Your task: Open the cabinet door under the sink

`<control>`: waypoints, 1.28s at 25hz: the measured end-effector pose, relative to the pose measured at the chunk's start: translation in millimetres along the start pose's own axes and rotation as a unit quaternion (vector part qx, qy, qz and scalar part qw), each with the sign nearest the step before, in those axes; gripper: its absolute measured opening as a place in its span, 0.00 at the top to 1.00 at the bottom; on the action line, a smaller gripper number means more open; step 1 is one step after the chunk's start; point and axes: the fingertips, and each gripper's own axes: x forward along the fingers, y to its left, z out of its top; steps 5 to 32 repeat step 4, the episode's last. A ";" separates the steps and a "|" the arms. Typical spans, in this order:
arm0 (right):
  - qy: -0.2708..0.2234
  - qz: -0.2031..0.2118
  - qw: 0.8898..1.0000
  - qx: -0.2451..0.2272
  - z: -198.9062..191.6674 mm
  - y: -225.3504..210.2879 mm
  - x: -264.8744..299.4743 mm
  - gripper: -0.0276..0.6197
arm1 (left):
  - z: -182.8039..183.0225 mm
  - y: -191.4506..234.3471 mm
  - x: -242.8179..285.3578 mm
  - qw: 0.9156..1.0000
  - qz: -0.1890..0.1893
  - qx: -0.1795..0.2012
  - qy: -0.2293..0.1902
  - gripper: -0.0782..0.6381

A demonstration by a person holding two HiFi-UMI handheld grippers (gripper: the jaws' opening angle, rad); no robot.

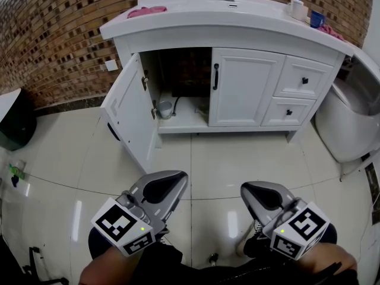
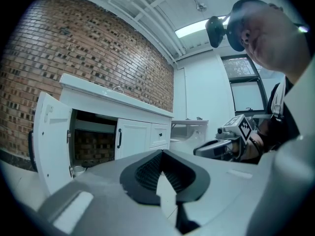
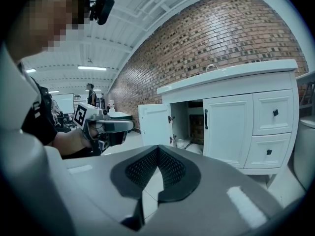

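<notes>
Left cabinet door [image 1: 130,108] standing swung wide, exposing compartment under sink [image 1: 196,10]. Left gripper [image 1: 176,179] and right gripper [image 1: 248,190] hovering over floor tiles [image 1: 225,159], well apart from door, jaws pressing together, gripping nothing. Judgement: opening appearing complete; grippers parking clear of door swing.

From my head, a brick wall [image 1: 53,34] fills ten to twelve o'clock, with a white socket plate [image 1: 111,65] low on it at ten. On the white tabletop [image 1: 196,13] a pink cloth [image 1: 146,10] lies at eleven, and a white bottle [image 1: 297,7] and a blue cup [image 1: 317,19] sit close together at one. Two drawers [image 1: 304,79] with black knobs are stacked at two. A rounded white fixture [image 1: 350,123] curves at three. A dark bin [image 1: 15,120] sits at nine on the pale tiled floor [image 1: 237,159], with a small green object [image 1: 16,172] at eight. A small metal cup [image 1: 165,109] stands at twelve, in shadow.
</notes>
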 end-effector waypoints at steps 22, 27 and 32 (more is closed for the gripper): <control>-0.005 -0.003 1.000 -0.004 2.5 -0.8 -1.2 0.95 | -0.1 0.7 -0.2 1.000 0.002 0.000 -0.001 0.88; -0.005 -0.003 1.000 -0.004 2.5 -0.8 -1.2 0.95 | -0.1 0.7 -0.2 1.000 0.002 0.000 -0.001 0.88; -0.005 -0.003 1.000 -0.004 2.5 -0.8 -1.2 0.95 | -0.1 0.7 -0.2 1.000 0.002 0.000 -0.001 0.88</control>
